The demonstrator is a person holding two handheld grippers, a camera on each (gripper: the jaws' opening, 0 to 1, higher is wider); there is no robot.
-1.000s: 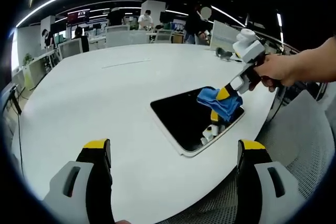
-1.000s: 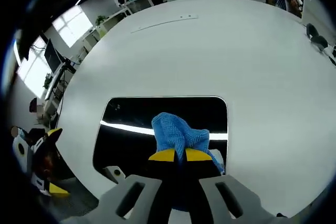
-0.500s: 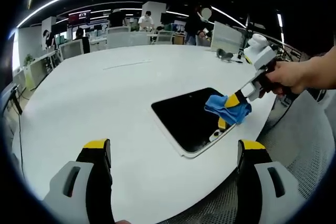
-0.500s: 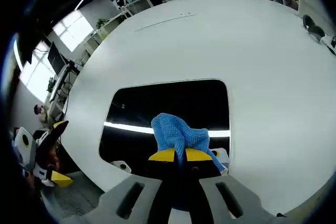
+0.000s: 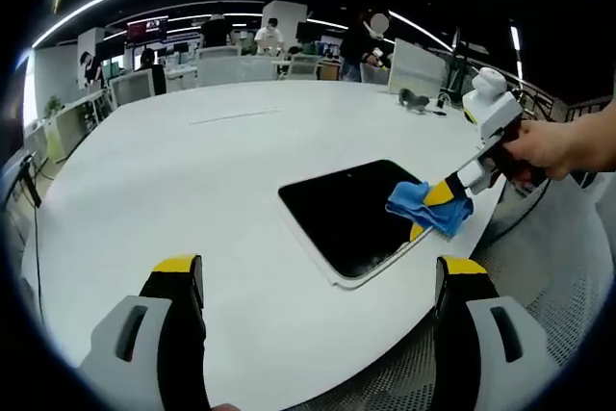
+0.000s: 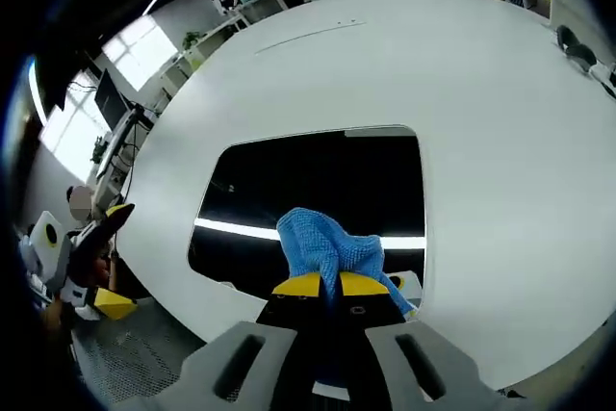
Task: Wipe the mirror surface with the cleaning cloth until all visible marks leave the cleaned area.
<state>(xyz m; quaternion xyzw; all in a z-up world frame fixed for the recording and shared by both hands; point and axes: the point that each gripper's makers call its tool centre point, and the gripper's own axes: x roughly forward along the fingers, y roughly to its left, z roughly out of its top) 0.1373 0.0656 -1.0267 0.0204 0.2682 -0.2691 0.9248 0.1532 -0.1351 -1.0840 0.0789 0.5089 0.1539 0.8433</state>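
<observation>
A flat dark mirror (image 5: pixel 346 211) lies near the white table's right edge; it also spreads ahead in the right gripper view as the mirror (image 6: pixel 308 199). My right gripper (image 6: pixel 324 285) is shut on a blue cleaning cloth (image 6: pixel 322 247), which rests over the mirror's near edge. In the left gripper view that cloth (image 5: pixel 423 204) and the right gripper (image 5: pixel 445 194) sit at the mirror's right side, held by a hand (image 5: pixel 549 146). My left gripper (image 5: pixel 313 281) hangs open over the table's near edge, well short of the mirror.
The big white oval table (image 5: pixel 173 170) stretches far and left. A dark small object (image 5: pixel 414 98) lies at its far right. Desks, chairs and people (image 5: pixel 361 45) fill the office behind. The left gripper (image 6: pixel 72 267) appears off the table's edge.
The right gripper has drawn the cloth across the mirror toward its right edge, away from the middle. The left gripper has stayed where it was.
</observation>
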